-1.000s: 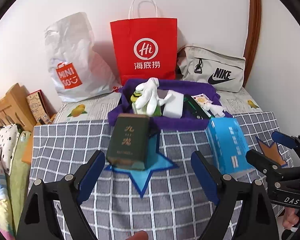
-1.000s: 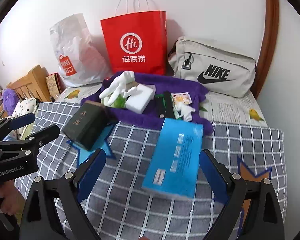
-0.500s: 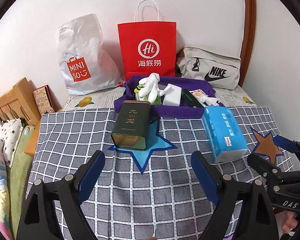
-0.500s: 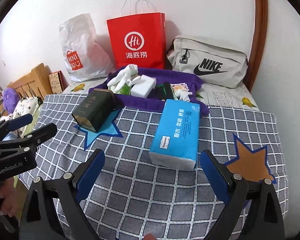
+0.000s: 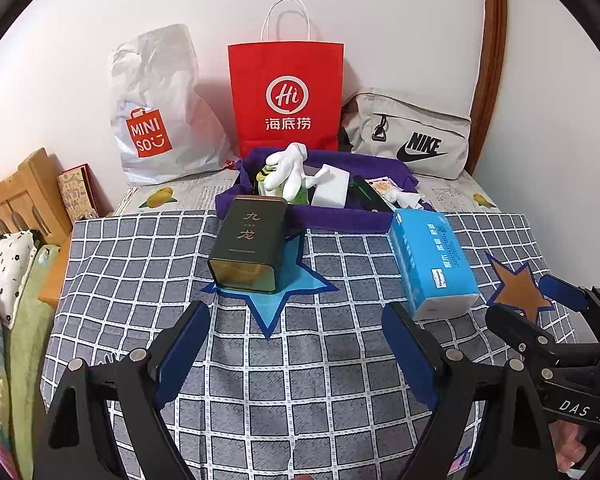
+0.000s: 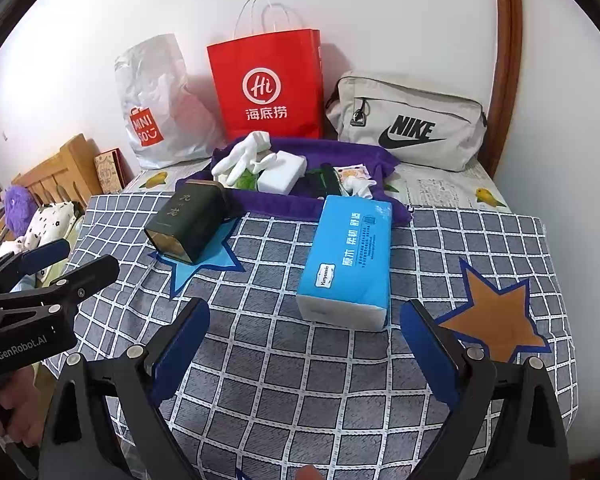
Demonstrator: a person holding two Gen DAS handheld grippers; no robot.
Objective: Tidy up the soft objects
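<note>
1. While both grippers, left and right, hang wide open and empty, nothing is in hand; this looks like a pause between picks.
2. Tissue pack lies flat on the cloth between the stars; tin sits on the blue star.
3. Next, I'd guess: straddle the pack's sides and squeeze gently.

On the counter cloth, tin lying on left star patch, tissue pack to its right, right star patch right of that; cloth tray behind both, holding glove and block; 3 bags against wall: plastic bag, paper bag, pouch.
</note>
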